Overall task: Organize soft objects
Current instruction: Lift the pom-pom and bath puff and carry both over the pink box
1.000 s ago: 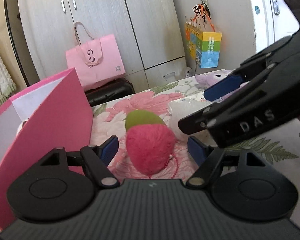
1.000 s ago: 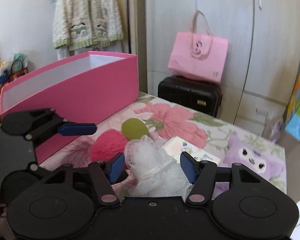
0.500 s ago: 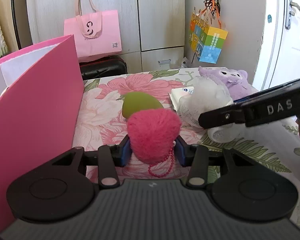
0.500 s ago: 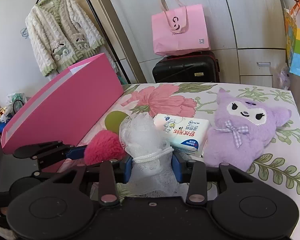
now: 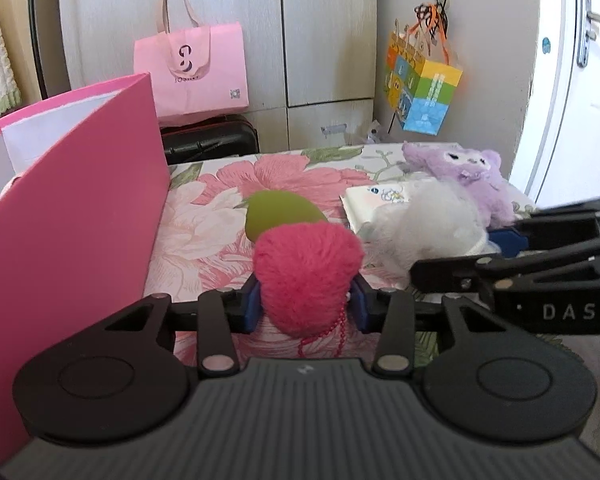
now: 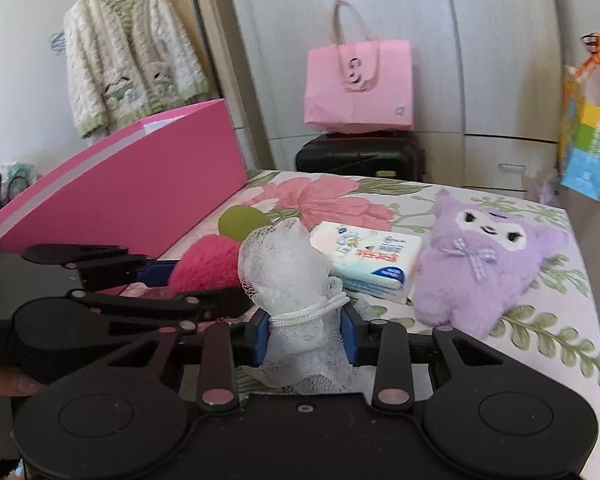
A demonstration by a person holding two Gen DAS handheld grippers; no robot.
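My left gripper (image 5: pixel 305 307) is shut on a fluffy pink pompom (image 5: pixel 306 270) with a bead string, held just above the floral table. My right gripper (image 6: pixel 305 336) is shut on a white mesh bath puff (image 6: pixel 288 268) tied with a white cord. The two grippers sit side by side, and the puff also shows in the left wrist view (image 5: pixel 432 230). A green sponge (image 5: pixel 280 212) lies behind the pompom. A pink box (image 5: pixel 72 200) stands open at the left. A purple plush toy (image 6: pixel 488 256) and a tissue pack (image 6: pixel 370 258) lie to the right.
A pink shopping bag (image 5: pixel 192 72) sits on a black suitcase (image 5: pixel 212 138) behind the table, in front of a wardrobe. A colourful gift bag (image 5: pixel 422 84) hangs on the wall. A knitted cardigan (image 6: pixel 128 64) hangs at the left. A white door (image 5: pixel 580 80) is at the right.
Both grippers closed, the left on the pink pompom and the right on the white bath puff. Both have since lifted their items slightly and levelled out.
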